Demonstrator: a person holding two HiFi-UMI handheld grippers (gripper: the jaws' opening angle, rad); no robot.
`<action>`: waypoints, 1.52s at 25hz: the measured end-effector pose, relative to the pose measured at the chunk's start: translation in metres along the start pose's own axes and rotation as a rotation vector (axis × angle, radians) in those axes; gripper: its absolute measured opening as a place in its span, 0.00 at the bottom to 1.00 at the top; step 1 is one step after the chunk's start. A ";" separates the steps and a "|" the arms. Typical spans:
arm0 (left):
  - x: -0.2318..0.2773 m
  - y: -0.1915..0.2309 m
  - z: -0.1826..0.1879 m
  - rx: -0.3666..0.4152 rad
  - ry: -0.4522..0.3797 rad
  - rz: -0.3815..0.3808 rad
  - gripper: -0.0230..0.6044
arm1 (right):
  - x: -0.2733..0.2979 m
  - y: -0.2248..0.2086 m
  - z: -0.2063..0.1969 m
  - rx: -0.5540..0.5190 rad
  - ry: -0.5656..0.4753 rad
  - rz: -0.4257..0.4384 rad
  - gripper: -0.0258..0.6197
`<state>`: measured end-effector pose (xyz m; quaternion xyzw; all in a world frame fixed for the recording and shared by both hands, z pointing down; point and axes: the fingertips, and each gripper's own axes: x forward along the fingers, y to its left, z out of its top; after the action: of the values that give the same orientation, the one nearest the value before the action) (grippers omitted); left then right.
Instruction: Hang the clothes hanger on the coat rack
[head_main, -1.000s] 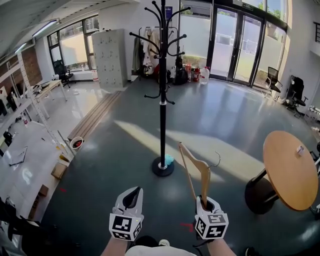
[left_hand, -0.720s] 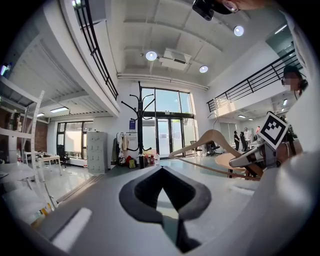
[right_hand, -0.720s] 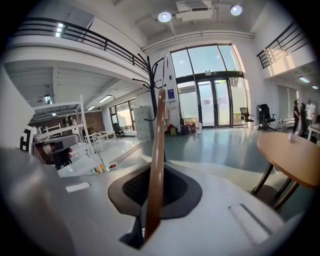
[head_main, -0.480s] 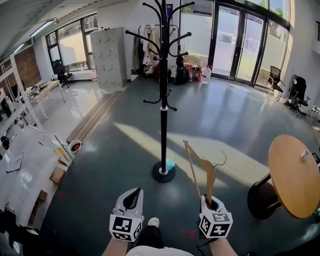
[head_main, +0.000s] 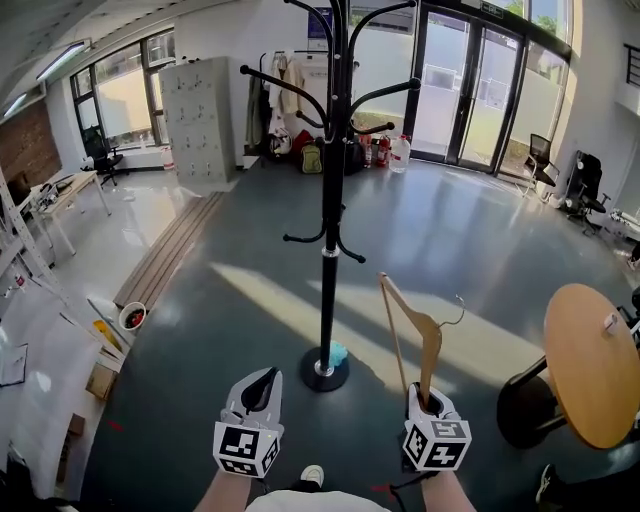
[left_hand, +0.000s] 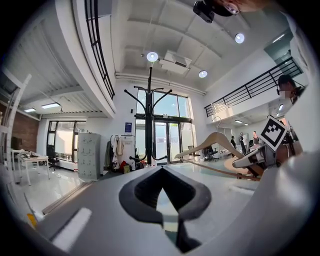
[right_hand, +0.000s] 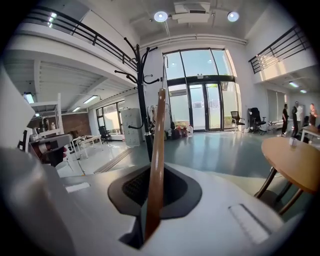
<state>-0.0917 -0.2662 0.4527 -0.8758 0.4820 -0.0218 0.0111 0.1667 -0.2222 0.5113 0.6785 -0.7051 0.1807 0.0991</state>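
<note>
A black coat rack (head_main: 331, 190) stands on a round base straight ahead, its curved hooks spreading near the top; it also shows as the coat rack (left_hand: 149, 120) and the coat rack (right_hand: 141, 100) in the gripper views. My right gripper (head_main: 428, 398) is shut on a wooden clothes hanger (head_main: 410, 330), held upright, with its metal hook (head_main: 458, 308) pointing right. In the right gripper view the hanger (right_hand: 156, 165) rises from between the jaws. My left gripper (head_main: 259, 382) is shut and holds nothing, left of the hanger and short of the rack's base.
A round wooden table (head_main: 592, 360) stands at the right. A grey locker cabinet (head_main: 198, 118) and hung clothes are at the far wall, by glass doors (head_main: 460, 85). Desks and shelving (head_main: 40, 200) line the left. A small blue item (head_main: 338, 353) lies by the rack's base.
The view has drawn closer to the coat rack, which now looms larger and higher. Both grippers hold the same pose, the hanger still upright in the right one.
</note>
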 end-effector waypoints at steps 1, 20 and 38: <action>0.011 0.011 0.004 -0.002 -0.004 -0.006 0.04 | 0.012 0.001 0.009 0.004 -0.006 -0.007 0.11; 0.128 0.090 0.019 -0.006 -0.012 0.015 0.04 | 0.166 -0.009 0.195 -0.126 -0.132 -0.023 0.11; 0.200 0.129 0.010 -0.017 0.029 0.105 0.04 | 0.300 0.034 0.304 -0.261 -0.113 0.133 0.11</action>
<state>-0.0926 -0.5043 0.4430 -0.8490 0.5276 -0.0298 -0.0024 0.1470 -0.6170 0.3442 0.6209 -0.7703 0.0553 0.1344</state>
